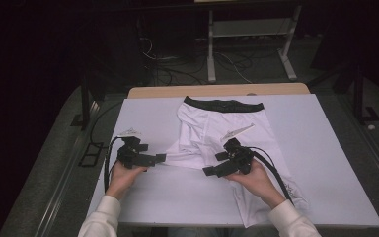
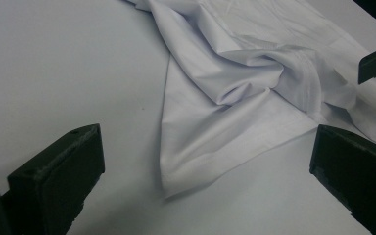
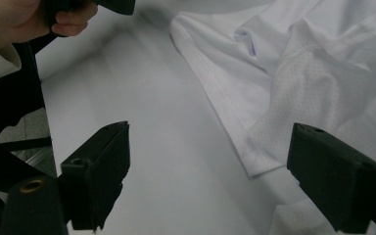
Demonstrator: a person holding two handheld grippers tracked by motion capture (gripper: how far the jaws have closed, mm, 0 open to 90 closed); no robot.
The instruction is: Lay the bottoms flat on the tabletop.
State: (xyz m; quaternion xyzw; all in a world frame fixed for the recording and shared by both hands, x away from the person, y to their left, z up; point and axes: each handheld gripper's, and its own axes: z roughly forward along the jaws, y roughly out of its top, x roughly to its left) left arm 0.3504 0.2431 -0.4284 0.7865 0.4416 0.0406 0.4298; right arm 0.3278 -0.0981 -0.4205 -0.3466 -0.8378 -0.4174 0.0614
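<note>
White table (image 1: 143, 197) carries your white shorts (image 1: 212, 133), black waistband (image 1: 224, 104) at far edge, one leg rumpled mid-table. Your left gripper (image 1: 154, 159) sits just beside that leg's hem, jaws wide, nothing btwn them. Your right gripper (image 1: 216, 164) hangs over the shorts, jaws wide apart, gripping nothing.

I see a big white sheet (image 1: 325, 163) spread flat over my table. A strip of the light wood tabletop (image 1: 217, 91) peeks out at the far edge. Past the table stands a white metal frame (image 1: 249, 37) with two legs on the grey floor (image 1: 54, 148). Black cables (image 1: 177, 66) lie in a tangle on the floor by that frame — lots of loops. A dark stand (image 1: 85, 101) is at the left side, and another dark one (image 1: 360, 98) at the right. Behind it all — just dark.
</note>
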